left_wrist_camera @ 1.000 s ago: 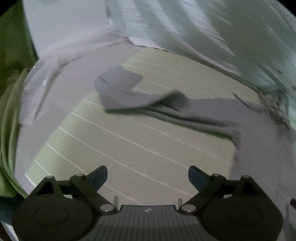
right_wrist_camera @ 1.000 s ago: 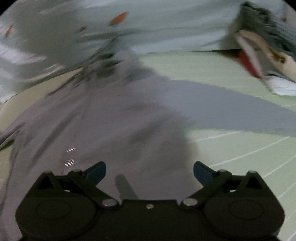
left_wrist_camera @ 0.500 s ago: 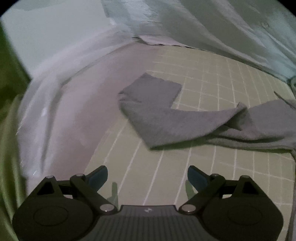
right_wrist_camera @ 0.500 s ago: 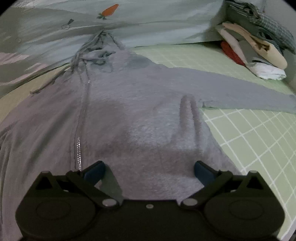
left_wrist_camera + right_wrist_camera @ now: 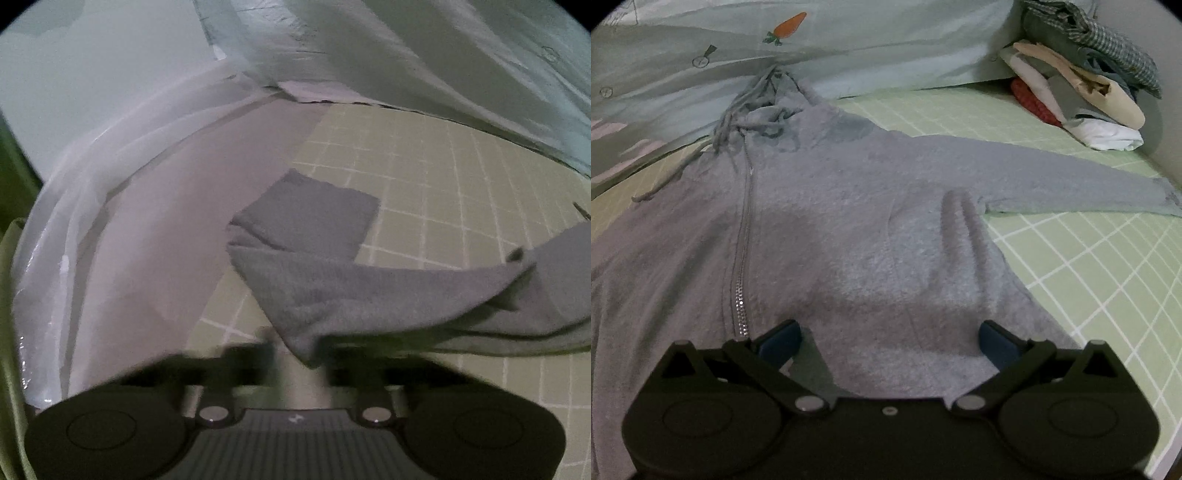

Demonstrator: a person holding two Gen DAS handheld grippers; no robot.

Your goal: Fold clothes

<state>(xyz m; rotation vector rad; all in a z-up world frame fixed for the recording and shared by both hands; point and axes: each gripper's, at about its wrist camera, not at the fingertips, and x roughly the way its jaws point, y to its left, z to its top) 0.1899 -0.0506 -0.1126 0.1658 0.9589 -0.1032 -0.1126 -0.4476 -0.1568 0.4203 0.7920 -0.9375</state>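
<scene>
Left gripper [image 5: 300, 354] clamped on sleeve [image 5: 332, 280]

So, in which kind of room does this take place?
Probably a bedroom: the grey hoodie lies on a green checked bed sheet, with a carrot-print quilt and piled clothes behind.

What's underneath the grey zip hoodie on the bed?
The grey zip hoodie lies flat on a green checked sheet, which shows beside its body and sleeve. Anything directly beneath the fabric is covered and cannot be seen.

Left hand-held gripper [image 5: 301, 350] closed, right hand-held gripper [image 5: 888, 338] agape
</scene>
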